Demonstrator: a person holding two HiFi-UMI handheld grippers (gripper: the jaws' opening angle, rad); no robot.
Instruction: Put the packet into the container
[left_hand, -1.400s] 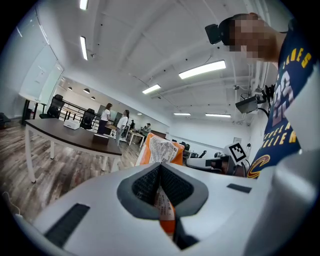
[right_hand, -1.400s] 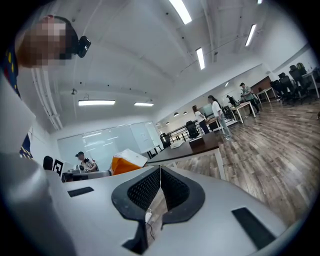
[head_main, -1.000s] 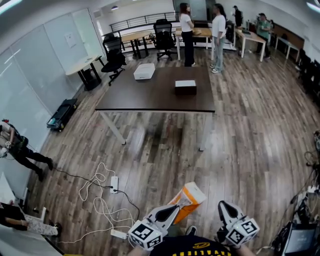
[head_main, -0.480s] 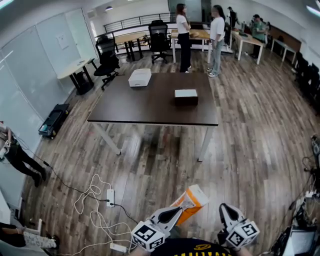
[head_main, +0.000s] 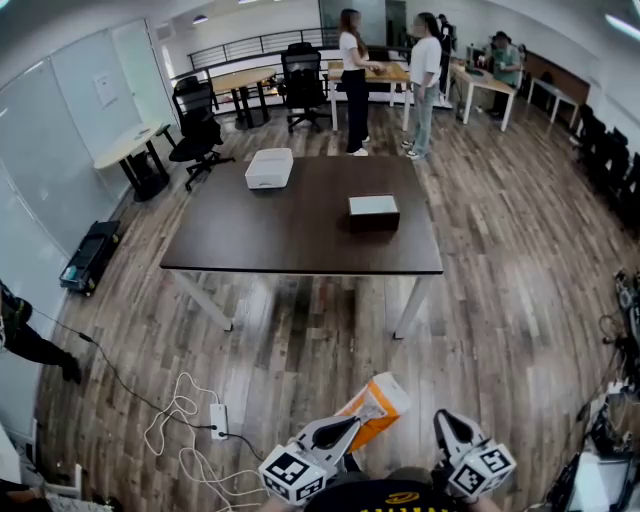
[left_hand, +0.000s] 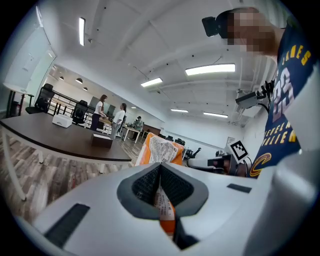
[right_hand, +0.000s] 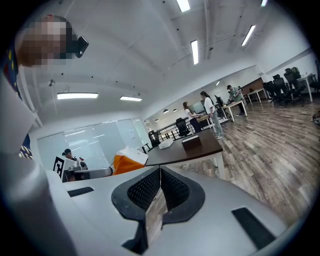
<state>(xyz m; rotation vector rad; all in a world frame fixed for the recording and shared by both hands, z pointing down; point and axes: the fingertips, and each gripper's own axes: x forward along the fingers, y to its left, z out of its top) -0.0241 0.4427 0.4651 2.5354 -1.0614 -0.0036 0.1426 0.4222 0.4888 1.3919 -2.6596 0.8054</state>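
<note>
My left claw (head_main: 350, 424), at the bottom of the head view just left of centre, is pinching the orange-and-white packet (head_main: 377, 404). In the left gripper view the jaws of the claw (left_hand: 160, 172) press on the packet's (left_hand: 161, 149) lower edge, and the packet stands up beyond them with its printed face toward the camera. My right claw (head_main: 446, 424) is just beside it, at the bottom right of the head view. In its own view the right claw (right_hand: 159, 174) has its jaws pressed together with nothing between them. The packet (right_hand: 128, 159) shows at the left of that view.

To the lower left of the head view a white power strip (head_main: 217, 421) lies on the wooden floor (head_main: 480, 300) with a looped cable (head_main: 175, 415).

Well beyond the packet, in the middle of the frame, stands a dark table (head_main: 290, 230). A dark box (head_main: 373, 210) with a pale top sits right of the table's centre. A white box (head_main: 269, 167) sits near its far left corner, well apart from the dark one.

At the top of the frame two people (head_main: 355, 65) stand by lighter desks (head_main: 245, 78) and black office chairs (head_main: 300, 75).
</note>
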